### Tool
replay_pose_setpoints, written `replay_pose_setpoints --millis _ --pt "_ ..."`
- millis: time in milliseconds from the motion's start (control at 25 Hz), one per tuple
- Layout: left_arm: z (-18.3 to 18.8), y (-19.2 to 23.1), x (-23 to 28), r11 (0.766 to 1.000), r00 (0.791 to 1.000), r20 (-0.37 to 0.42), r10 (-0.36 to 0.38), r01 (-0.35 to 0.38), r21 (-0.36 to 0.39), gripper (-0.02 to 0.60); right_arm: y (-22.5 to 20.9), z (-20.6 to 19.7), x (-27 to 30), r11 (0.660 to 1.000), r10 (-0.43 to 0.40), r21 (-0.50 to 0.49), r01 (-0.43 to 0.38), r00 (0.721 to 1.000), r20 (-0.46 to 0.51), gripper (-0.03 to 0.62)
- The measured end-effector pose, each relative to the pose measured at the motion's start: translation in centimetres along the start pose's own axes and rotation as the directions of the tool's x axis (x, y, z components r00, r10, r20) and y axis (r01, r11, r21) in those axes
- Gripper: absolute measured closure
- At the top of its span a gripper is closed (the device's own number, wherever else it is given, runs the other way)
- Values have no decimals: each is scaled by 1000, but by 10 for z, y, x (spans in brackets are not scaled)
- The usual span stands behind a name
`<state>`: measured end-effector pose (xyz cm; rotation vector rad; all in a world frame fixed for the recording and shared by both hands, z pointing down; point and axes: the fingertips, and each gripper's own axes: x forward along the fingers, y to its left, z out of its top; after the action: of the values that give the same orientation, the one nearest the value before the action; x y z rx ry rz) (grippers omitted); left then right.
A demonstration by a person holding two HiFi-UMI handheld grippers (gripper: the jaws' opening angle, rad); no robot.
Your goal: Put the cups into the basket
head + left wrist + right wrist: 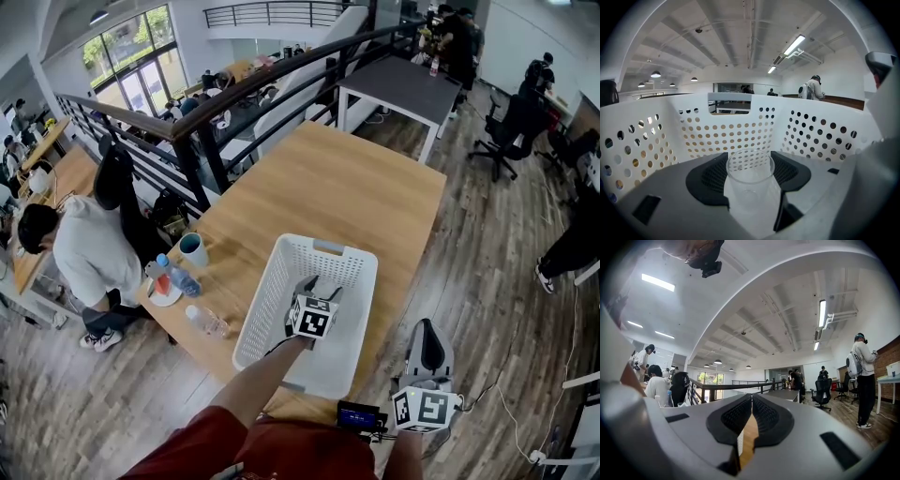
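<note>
The white perforated basket (pixel 265 298) stands on the wooden table (pixel 328 187) close to me. My left gripper (pixel 315 285) reaches down inside it. In the left gripper view a clear plastic cup (pixel 750 185) stands upright between the black pads (pixel 708 178), which close on its sides, with the basket's wall (pixel 726 131) all around. My right gripper (pixel 428 332) hangs off the table's near right corner, its jaws shut on nothing (pixel 751 414). A white cup with a blue inside (pixel 192 249) sits at the table's left edge.
Near the left edge lie a blue-capped bottle (pixel 177 277), a small plate with something red (pixel 164 291) and a clear bottle (pixel 207 322). A black railing (pixel 187 159) runs along the table's left side. A person (pixel 89 253) sits below it.
</note>
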<state>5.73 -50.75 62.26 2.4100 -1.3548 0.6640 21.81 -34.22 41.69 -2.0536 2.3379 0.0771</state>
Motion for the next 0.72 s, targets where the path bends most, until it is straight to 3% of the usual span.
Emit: replay_pose_setpoints --millis 720 --pt "-12 -2 -10 999 998 -60 -1 3 34 293 7 2 -3 1000 19 11 -19 1000 20 583"
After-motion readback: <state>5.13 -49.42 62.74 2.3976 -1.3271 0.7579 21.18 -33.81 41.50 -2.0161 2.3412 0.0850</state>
